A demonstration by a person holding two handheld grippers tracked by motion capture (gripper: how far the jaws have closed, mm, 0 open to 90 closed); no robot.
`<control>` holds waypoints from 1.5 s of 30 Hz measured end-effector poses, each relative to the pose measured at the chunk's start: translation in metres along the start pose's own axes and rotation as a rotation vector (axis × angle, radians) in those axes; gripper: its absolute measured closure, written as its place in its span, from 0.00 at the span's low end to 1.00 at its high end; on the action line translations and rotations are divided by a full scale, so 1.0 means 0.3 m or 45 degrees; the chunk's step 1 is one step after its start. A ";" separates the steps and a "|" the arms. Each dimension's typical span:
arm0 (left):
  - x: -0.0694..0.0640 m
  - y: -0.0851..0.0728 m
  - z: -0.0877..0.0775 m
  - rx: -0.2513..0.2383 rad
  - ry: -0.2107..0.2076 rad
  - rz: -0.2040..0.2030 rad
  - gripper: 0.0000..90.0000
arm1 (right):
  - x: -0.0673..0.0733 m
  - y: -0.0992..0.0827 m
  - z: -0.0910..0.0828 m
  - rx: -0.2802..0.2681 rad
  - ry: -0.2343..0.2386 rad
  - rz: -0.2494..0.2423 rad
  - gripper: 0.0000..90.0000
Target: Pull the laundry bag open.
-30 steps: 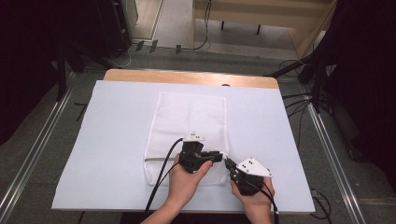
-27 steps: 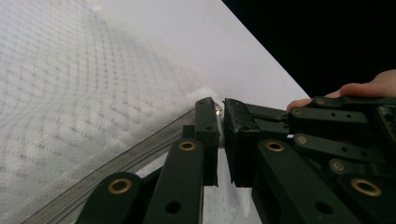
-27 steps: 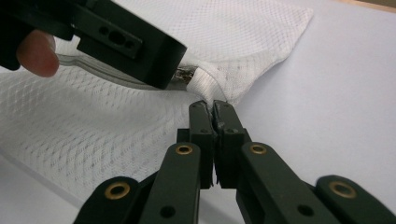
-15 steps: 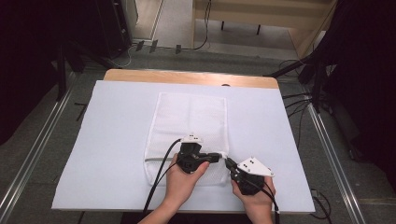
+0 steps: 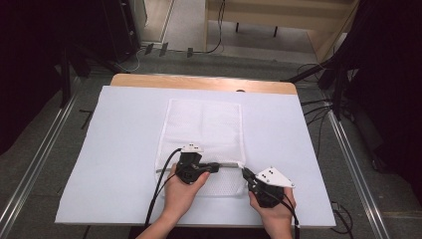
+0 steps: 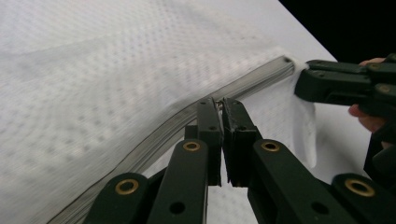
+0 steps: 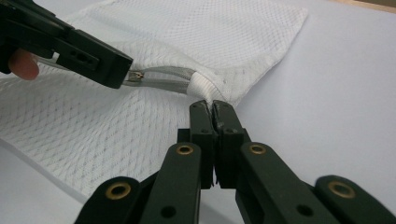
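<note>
The white sheet (image 5: 124, 149) covering the counter (image 5: 199, 82) lies bare to the left, right and far side of the mesh bag (image 5: 206, 127); a hand can pass there unobstructed. Near the front edge, the left gripper (image 5: 215, 167) and right gripper (image 5: 245, 173) occupy the bag's zipper line (image 6: 196, 109), both with fingers (image 7: 208, 116) clamped on it. The left gripper's cable (image 5: 159, 186) trails across the sheet toward the front edge. Rails (image 5: 358, 174) and cables (image 5: 318, 107) flank the counter on the floor.
</note>
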State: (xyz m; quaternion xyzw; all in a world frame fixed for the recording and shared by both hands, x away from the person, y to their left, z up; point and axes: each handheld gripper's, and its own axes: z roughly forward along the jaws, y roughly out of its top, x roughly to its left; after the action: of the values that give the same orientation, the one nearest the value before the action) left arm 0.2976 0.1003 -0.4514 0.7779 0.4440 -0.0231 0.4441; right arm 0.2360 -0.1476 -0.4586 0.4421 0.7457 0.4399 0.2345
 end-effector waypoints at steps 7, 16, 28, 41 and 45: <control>0.072 -0.033 -0.075 0.014 0.043 -0.017 0.97 | -0.003 0.003 -0.005 0.009 -0.007 -0.006 1.00; 0.187 -0.099 -0.200 0.007 0.135 -0.079 0.97 | -0.014 0.005 -0.012 0.011 -0.017 0.010 1.00; 0.271 -0.161 -0.331 -0.021 0.187 -0.136 0.97 | -0.032 0.004 -0.020 0.015 -0.018 0.030 1.00; 0.311 -0.202 -0.386 -0.009 0.240 -0.145 0.97 | -0.050 -0.001 -0.022 0.029 -0.026 0.052 1.00; 0.307 -0.208 -0.387 -0.023 0.226 -0.154 0.97 | -0.054 -0.002 -0.021 0.029 -0.024 0.067 1.00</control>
State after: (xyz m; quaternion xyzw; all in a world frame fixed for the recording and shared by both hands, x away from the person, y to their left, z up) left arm 0.2674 0.2577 -0.4627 0.7445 0.5281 0.0232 0.4078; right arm 0.2391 -0.1648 -0.4567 0.4682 0.7365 0.4333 0.2250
